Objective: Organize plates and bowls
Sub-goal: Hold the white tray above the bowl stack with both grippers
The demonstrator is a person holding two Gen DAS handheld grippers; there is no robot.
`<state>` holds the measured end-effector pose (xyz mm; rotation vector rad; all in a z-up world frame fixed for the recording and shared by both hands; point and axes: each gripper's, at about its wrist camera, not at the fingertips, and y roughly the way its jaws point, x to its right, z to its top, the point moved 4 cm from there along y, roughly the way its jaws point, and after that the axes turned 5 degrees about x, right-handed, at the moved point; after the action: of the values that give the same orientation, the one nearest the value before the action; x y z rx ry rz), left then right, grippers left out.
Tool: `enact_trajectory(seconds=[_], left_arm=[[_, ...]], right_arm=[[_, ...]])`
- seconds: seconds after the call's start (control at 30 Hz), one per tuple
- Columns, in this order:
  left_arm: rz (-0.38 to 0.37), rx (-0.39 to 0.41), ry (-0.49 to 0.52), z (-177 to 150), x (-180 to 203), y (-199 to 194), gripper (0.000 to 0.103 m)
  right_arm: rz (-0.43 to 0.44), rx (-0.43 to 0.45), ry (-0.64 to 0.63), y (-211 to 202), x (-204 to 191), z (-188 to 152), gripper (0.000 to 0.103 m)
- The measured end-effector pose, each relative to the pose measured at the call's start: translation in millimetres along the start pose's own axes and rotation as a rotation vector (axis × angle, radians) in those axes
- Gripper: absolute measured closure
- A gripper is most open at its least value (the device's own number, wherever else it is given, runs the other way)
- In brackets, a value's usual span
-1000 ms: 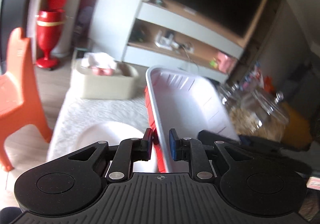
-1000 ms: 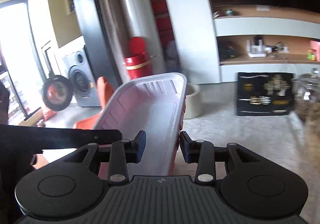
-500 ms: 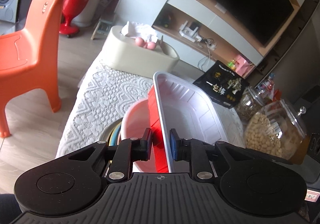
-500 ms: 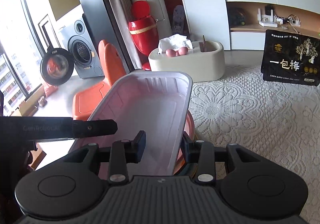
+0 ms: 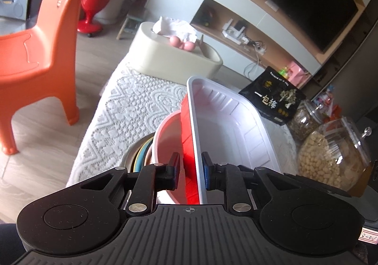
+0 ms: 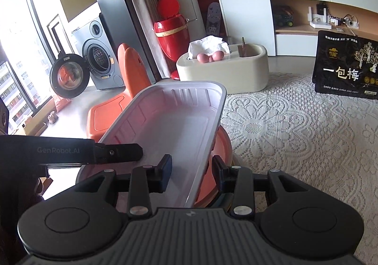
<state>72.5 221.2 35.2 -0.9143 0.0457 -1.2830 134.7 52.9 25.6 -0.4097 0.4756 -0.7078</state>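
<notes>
Gripping opposite rims, left gripper and right gripper hold a white-lined red tray.

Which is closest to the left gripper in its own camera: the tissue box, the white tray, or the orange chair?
1. White tray, clamped in the left gripper.
2. Tissue box, beyond the tray, at the table's far end.
3. Orange chair, far left, on the floor.

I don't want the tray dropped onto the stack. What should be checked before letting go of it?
1. Left gripper clamped on tray wall: ok.
2. Right gripper straddling the opposite wall: ok; pad contact: cannot tell.
3. Tray over pink bowl: ok.
4. Tray resting in the bowl: cannot tell.
5. Tray level: not ok, tilted.
6. Plates beneath stacked neatly: cannot tell.
</notes>
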Motion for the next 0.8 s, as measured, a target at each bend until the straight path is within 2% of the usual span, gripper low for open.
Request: enact_trajectory(seconds=[0.2,0.5,0.8], left_arm=[[0.014,-0.002,0.012,0,2,-3,0.083],[-0.005,0.015,-0.014,4,-5,-14,0.081],[-0.009,-0.012,-0.018,1,-3,-5,0.081]], right_arm=[[0.004,0.015,-0.001,-6,-2,3,0.066],[0.032,0.015,-0.009,-14,-8,5,0.066],[0.020,0.013,-0.003,-11,-4,5,0.066]])
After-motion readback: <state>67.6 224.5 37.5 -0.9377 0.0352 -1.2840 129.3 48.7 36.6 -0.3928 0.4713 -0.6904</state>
